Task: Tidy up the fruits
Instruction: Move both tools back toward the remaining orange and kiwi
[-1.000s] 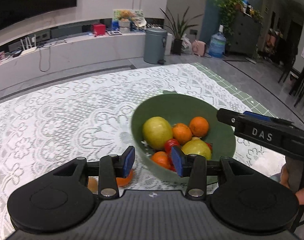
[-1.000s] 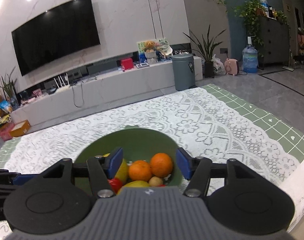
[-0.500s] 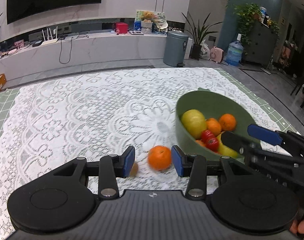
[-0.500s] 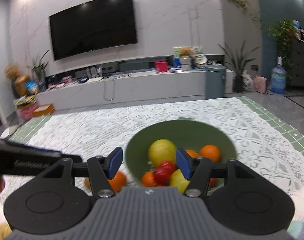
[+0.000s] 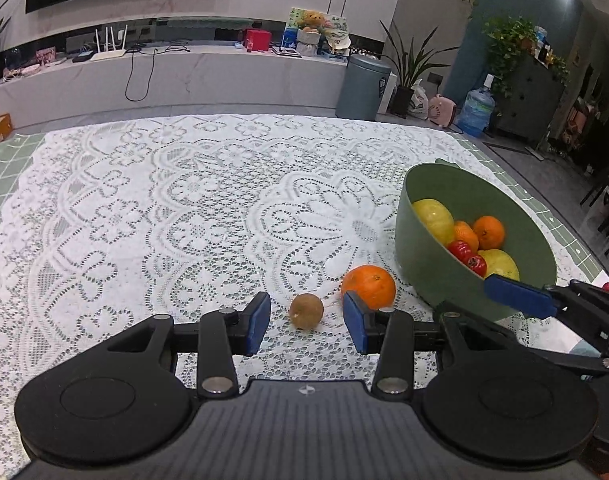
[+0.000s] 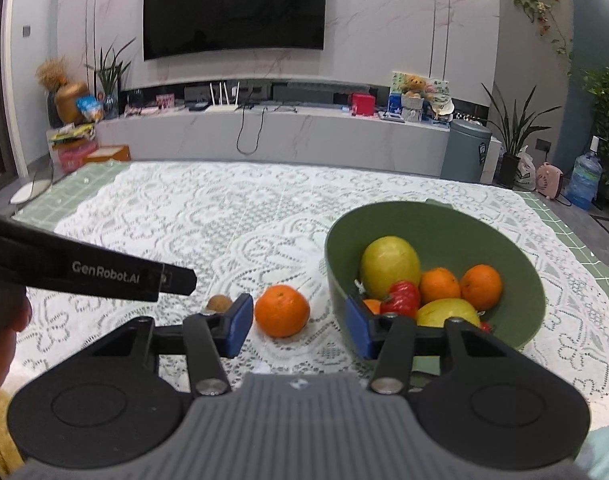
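The left gripper [image 5: 306, 322] hung low over the lace tablecloth [image 5: 184, 208] with its blue pads parted and nothing pressed between them; a small brown fruit [image 5: 306, 311] lay on the cloth in line with the gap, just ahead of the pads and apart from both. Just to that fruit's right sat a loose orange [image 5: 369, 286], close beside the right-hand pad of this gripper, though whether it touched could not be told. The right gripper [image 6: 296, 326] was likewise unclenched, its jaws having just been closing with nothing gripped; the same orange [image 6: 281, 310] rested on the cloth ahead of the gap, nearer the left pad, and the brown fruit [image 6: 219, 303] peeked out behind that pad. The green bowl [image 6: 504, 240] stood upright on the cloth just right of the orange, and the right pad of this gripper overlapped its near wall in the view. Inside the bowl lay two yellow-green fruits [image 6: 389, 266], several oranges [image 6: 480, 287] and some small red fruits [image 6: 400, 298]. A hand [image 6: 2, 316] showed at the left edge of the right wrist view, beneath the black body of the other gripper.
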The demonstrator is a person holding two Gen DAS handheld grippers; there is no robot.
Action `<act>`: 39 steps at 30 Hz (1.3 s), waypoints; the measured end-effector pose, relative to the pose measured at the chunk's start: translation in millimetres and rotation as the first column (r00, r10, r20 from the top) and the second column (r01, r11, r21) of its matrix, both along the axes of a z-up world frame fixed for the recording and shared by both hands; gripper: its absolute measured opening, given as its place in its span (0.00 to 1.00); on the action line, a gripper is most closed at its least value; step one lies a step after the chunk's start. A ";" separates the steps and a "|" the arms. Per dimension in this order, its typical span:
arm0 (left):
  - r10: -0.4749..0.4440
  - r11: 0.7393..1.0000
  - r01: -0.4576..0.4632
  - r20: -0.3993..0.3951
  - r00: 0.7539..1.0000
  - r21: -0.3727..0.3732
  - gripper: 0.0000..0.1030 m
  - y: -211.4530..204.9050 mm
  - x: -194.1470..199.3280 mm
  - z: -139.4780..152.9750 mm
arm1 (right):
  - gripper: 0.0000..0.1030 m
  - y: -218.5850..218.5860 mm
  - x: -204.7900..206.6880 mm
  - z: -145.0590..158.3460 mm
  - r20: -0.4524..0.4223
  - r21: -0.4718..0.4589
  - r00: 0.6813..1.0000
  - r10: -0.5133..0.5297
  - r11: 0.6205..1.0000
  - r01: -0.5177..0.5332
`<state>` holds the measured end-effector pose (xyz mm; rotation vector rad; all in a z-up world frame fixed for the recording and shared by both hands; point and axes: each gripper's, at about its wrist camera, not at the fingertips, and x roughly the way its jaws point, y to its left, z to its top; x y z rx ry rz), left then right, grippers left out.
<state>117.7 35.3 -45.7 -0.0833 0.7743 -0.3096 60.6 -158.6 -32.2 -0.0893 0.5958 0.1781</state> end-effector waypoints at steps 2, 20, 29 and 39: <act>-0.007 1.000 0.007 -0.004 1.000 -0.013 0.48 2.3 2.1 -4.8 | 0.43 4.6 3.6 -3.5 -0.010 -0.017 1.000 0.003 1.000 -0.003; -0.108 0.985 0.094 -0.091 0.990 -0.148 0.47 -2.9 27.1 -37.7 | 0.39 18.9 34.7 -29.6 -0.122 -0.061 0.991 -0.046 0.997 0.038; -0.069 0.995 0.063 -0.082 0.994 -0.075 0.43 -5.4 34.5 -43.7 | 0.36 25.0 41.7 -36.4 -0.147 -0.051 0.989 -0.028 0.998 0.020; -0.050 0.999 0.048 -0.092 0.994 -0.021 0.30 -9.9 43.5 -52.3 | 0.36 29.1 46.3 -40.5 -0.154 -0.041 0.988 -0.016 0.999 0.009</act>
